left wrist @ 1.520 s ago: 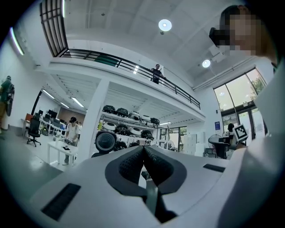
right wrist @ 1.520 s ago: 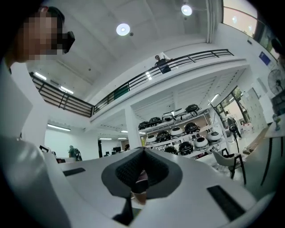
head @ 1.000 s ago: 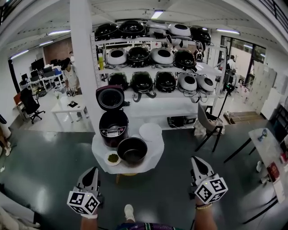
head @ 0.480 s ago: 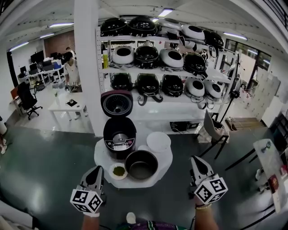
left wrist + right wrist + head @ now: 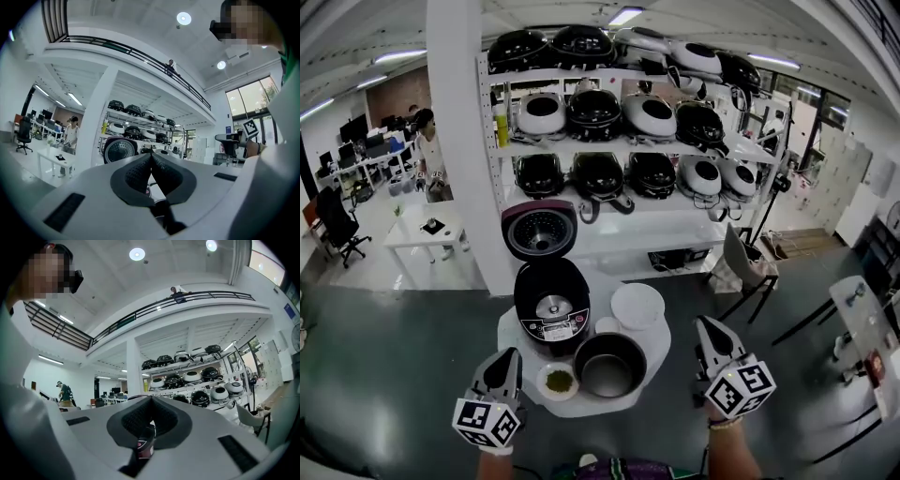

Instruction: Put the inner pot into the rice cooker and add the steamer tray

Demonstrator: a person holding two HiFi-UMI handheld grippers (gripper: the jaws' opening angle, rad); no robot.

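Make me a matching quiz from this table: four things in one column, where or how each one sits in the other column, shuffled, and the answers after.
Things:
1. rice cooker
2. inner pot
3. white tray
4. small bowl

Descriptions:
A. holds something green, just left of the pot
B. lies to the right of the cooker
C. its lid stands open
D. dark, stands in front of the cooker

Pairs: 1-C, 2-D, 3-B, 4-A

The head view looks steeply down; both gripper views face level toward the shelving (image 5: 637, 230) it also shows.
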